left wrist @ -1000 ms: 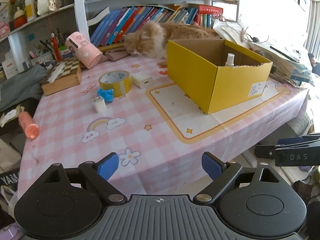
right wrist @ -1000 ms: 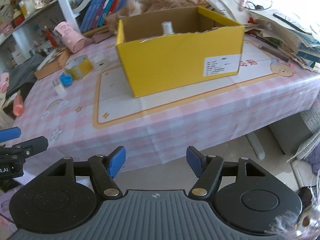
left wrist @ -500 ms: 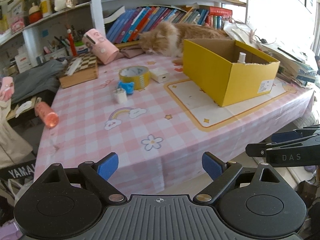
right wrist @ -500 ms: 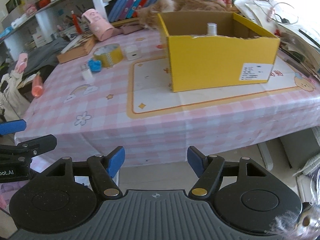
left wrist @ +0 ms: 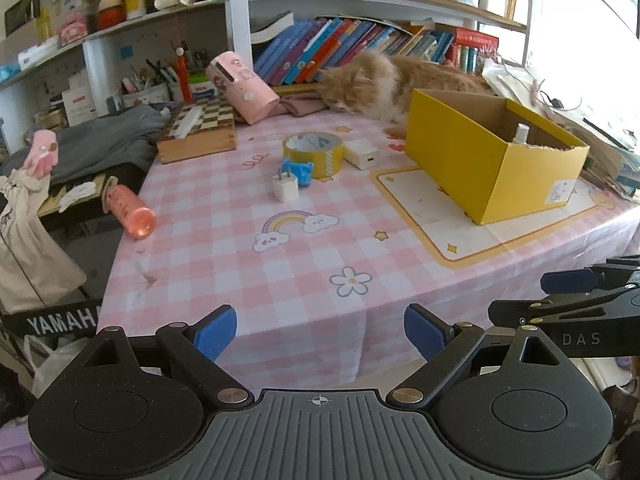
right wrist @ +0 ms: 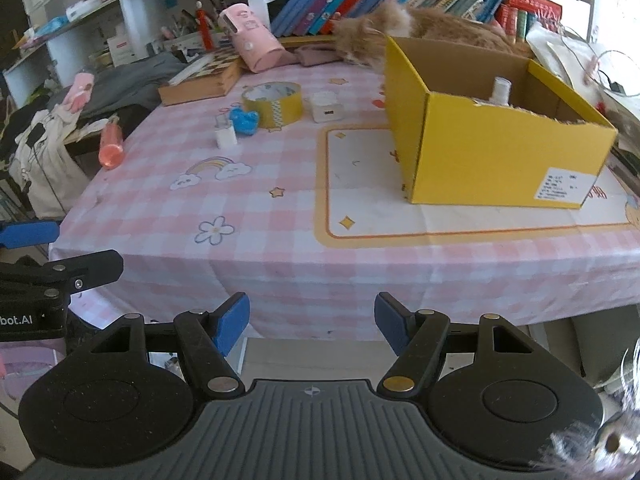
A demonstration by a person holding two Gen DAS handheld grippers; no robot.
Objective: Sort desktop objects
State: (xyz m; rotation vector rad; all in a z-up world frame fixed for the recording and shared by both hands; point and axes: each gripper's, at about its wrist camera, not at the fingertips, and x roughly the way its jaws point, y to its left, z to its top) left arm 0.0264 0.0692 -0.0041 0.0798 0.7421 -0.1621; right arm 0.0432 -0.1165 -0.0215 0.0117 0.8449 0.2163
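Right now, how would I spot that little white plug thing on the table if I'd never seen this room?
Find the yellow cardboard box on the pink checked tablecloth, then the roll of yellow tape to its left. In front of the tape stands the white plug, prongs up, touching a crumpled blue thing. It is smaller than the white charger block beside the tape.

Each black tool (left wrist: 320, 330) has ribbed housing, brass screws, blue fingertips (left wrist: 214, 330).

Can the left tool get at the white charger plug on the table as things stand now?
Probably yes: the left tool is open and empty, and bare tablecloth lies before the white charger plug.
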